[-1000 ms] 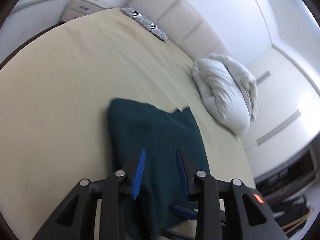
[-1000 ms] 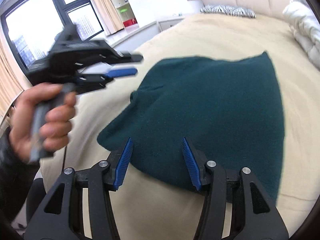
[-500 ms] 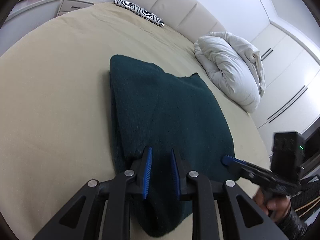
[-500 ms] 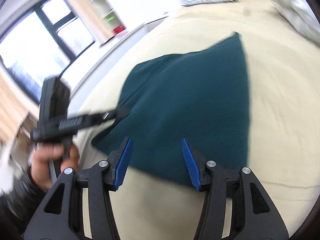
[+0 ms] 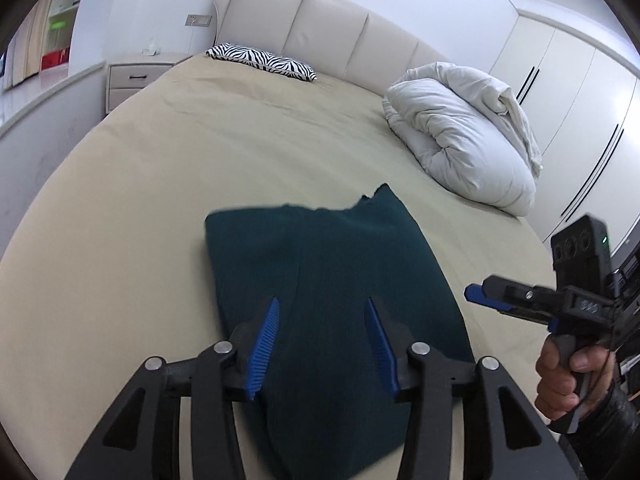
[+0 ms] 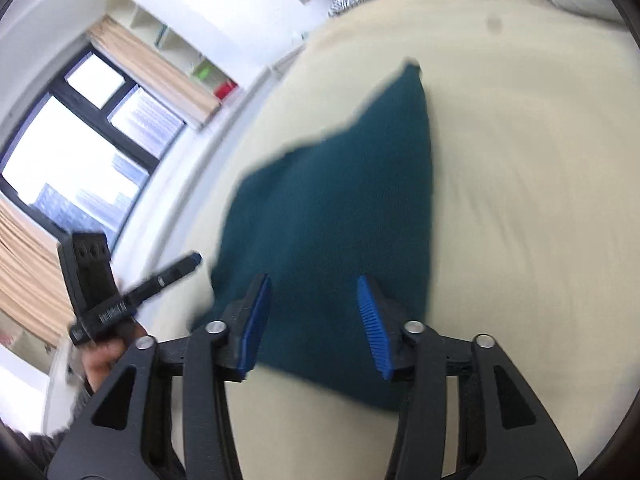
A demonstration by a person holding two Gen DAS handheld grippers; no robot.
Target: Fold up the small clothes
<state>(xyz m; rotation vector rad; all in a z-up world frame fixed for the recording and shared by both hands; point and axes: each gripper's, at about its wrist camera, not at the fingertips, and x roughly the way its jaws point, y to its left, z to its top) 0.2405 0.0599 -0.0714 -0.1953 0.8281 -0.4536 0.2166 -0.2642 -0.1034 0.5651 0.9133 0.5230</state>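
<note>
Your left claw [image 5: 320, 326] and right claw [image 6: 312, 306] both gape empty over the green garment [image 5: 328, 272]; it's folded flat on the bed [image 5: 132, 216].

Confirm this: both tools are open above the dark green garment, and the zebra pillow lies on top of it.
Wrong on the pillow. In the left wrist view the zebra pillow lies by the headboard, far from the garment. Left tool and right tool are open above it.

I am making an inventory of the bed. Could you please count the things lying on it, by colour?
Dark green: 1, the folded garment
White: 1, the rolled duvet
Black-and-white striped: 1, the zebra pillow
Total: 3 on the beige bed
</note>
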